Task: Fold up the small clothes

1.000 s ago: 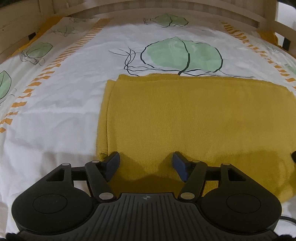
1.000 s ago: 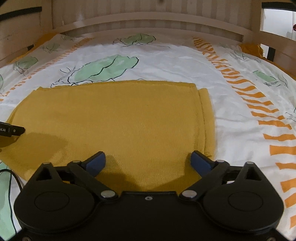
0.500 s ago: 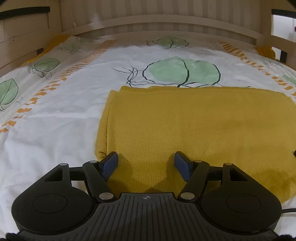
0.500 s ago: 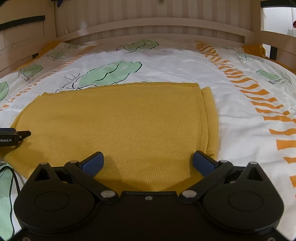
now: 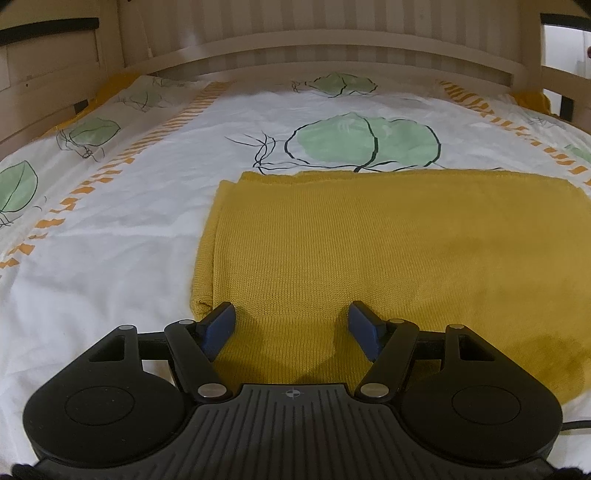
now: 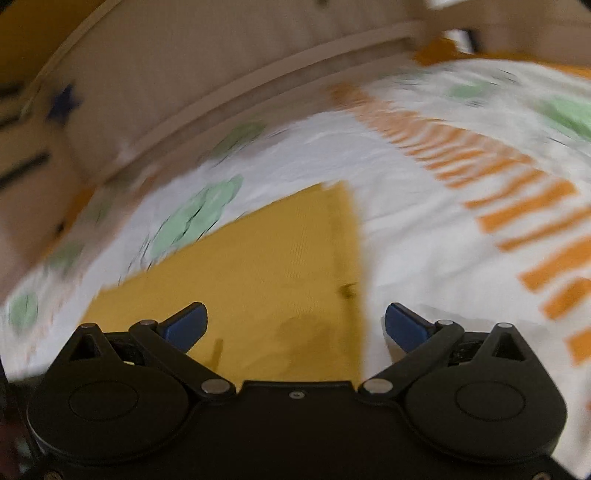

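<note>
Left gripper point(image 5: 291, 325), right gripper point(image 6: 295, 326): jaws apart (empty) above yellow knit point(image 5: 369, 251).

A bedroom in a home. A bed point(image 5: 155, 206) fills the view, covered by a white duvet cover point(image 5: 129, 240) printed with green leaves and orange dashed stripes. A pale wooden bed frame point(image 5: 332, 48) with a curved rail runs along its far end, backed by vertical striped panelling point(image 5: 369, 22).
</note>
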Motion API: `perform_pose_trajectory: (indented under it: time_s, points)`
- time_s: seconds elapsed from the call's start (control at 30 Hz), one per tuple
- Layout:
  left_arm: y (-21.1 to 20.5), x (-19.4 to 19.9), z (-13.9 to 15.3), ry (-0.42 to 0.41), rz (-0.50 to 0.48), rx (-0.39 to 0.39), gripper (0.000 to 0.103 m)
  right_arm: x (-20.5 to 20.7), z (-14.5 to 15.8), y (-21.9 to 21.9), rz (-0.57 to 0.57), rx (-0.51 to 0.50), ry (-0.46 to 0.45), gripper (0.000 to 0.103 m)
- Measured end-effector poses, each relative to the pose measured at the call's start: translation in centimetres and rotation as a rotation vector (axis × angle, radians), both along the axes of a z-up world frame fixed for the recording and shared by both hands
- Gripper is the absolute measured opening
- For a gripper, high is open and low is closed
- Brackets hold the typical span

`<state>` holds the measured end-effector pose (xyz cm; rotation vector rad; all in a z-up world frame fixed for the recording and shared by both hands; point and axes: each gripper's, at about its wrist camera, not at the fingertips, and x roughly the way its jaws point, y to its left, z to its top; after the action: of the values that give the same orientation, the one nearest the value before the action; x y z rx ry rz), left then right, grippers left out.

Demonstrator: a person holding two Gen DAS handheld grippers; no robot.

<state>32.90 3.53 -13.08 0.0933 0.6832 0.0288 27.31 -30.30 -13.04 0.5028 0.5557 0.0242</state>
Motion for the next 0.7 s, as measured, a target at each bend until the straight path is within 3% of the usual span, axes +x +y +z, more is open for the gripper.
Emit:
perform_pose_trajectory:
  time_s: [0.13, 0.33, 0.4, 0.47, 0.57, 0.63, 0.7]
  points:
    - [-0.1, 0.0, 0.0, 0.001, 0.001, 0.005, 0.067, 1.6, -0.5, -2.7, -0.013, 0.117, 0.074, 0.103]
    - [-0.1, 0.0, 0.1, 0.006, 0.000, 0.008, 0.067, 6.1, -1.2, -4.2, 0.124, 0.262, 0.124, 0.103]
    - [-0.1, 0.1, 0.2, 0.015, -0.001, 0.008, 0.067, 7.9, -1.6, -4.3, 0.166, 0.265, 0.137, 0.103]
    - [0.0, 0.3, 0.5, 0.035, -0.007, 0.006, 0.067, 8.5, -1.8, -4.1, 0.209, 0.237, 0.130, 0.103]
    - [0.1, 0.7, 1.7, 0.098, -0.028, 0.001, 0.065, 7.8, -2.6, -3.9, 0.251, 0.209, 0.049, 0.103]
    - [0.0, 0.7, 2.7, 0.135, -0.048, -0.020, 0.060, 6.4, -3.1, -4.2, 0.268, 0.219, -0.024, 0.103]
    - [-0.5, 0.6, 4.2, 0.138, -0.071, -0.061, 0.060, 6.4, -3.0, -4.5, 0.281, 0.250, -0.021, 0.103]
